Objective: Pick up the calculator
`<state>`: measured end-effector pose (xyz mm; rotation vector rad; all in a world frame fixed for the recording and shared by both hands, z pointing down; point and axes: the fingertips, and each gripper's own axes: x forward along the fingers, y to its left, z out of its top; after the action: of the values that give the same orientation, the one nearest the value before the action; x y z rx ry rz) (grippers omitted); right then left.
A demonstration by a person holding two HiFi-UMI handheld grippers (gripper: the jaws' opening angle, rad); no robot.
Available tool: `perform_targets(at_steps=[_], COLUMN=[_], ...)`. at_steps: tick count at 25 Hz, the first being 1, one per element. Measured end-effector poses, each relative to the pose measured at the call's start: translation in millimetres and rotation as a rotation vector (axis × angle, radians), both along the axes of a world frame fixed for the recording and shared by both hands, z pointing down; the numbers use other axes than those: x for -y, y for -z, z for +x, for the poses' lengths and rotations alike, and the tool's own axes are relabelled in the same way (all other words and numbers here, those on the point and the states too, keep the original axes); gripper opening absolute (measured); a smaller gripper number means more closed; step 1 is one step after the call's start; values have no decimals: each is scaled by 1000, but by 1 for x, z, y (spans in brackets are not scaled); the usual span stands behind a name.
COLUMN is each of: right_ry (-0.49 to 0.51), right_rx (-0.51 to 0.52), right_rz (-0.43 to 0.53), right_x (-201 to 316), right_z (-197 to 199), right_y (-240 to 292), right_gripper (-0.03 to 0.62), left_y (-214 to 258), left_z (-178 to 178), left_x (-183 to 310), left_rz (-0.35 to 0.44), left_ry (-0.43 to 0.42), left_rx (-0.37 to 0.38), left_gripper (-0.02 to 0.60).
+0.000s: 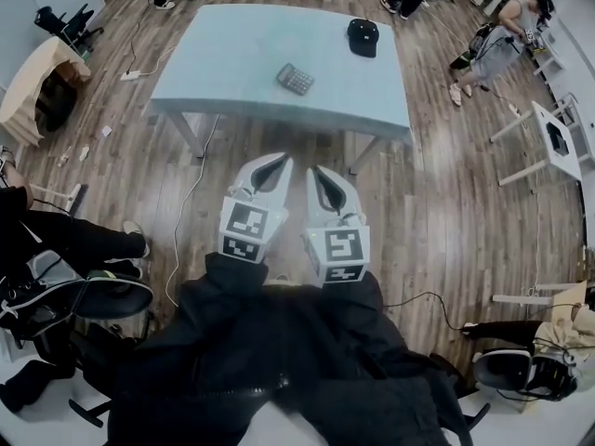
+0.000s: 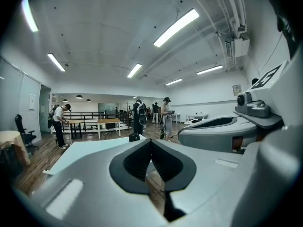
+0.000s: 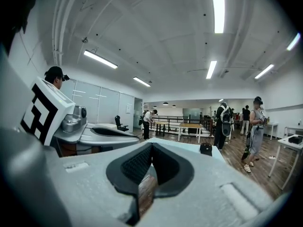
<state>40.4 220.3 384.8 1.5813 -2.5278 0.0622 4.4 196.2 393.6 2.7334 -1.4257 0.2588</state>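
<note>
The dark grey calculator (image 1: 295, 78) lies flat near the middle of the light blue table (image 1: 232, 54), far ahead of both grippers. My left gripper (image 1: 281, 160) and right gripper (image 1: 317, 171) hang side by side over the wooden floor, short of the table's near edge, pointing toward it. In the left gripper view the left gripper (image 2: 150, 141) is shut with nothing between its pads. The right gripper (image 3: 151, 145) is likewise shut and empty. Neither gripper view shows the calculator; the jaws hide it.
A black cap (image 1: 363, 36) sits on the table's far right part, also visible as the cap (image 3: 205, 148) and the cap (image 2: 134, 137). Cables trail on the floor left of the table. Several people stand beyond it, and chairs (image 1: 56, 295) sit at my left.
</note>
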Motion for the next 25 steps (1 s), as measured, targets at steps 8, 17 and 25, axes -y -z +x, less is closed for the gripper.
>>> perform_targets(at_steps=[8,17,25], right_ry=[-9,-52,-65], right_rx=[7,13,26], right_rz=[-18,-11,9], right_x=[7,51,122], right_z=[14,25,17], right_y=[-7,-11,-4], right_gripper=[-2,-2,-2], left_y=[-3,1,13], left_z=[17,19,4], left_x=[9,58,125], left_rz=[-1,26,64], left_ry=[-22,-47,-43], left_rx=[9,5,12], left_gripper=[-5,-5,-5])
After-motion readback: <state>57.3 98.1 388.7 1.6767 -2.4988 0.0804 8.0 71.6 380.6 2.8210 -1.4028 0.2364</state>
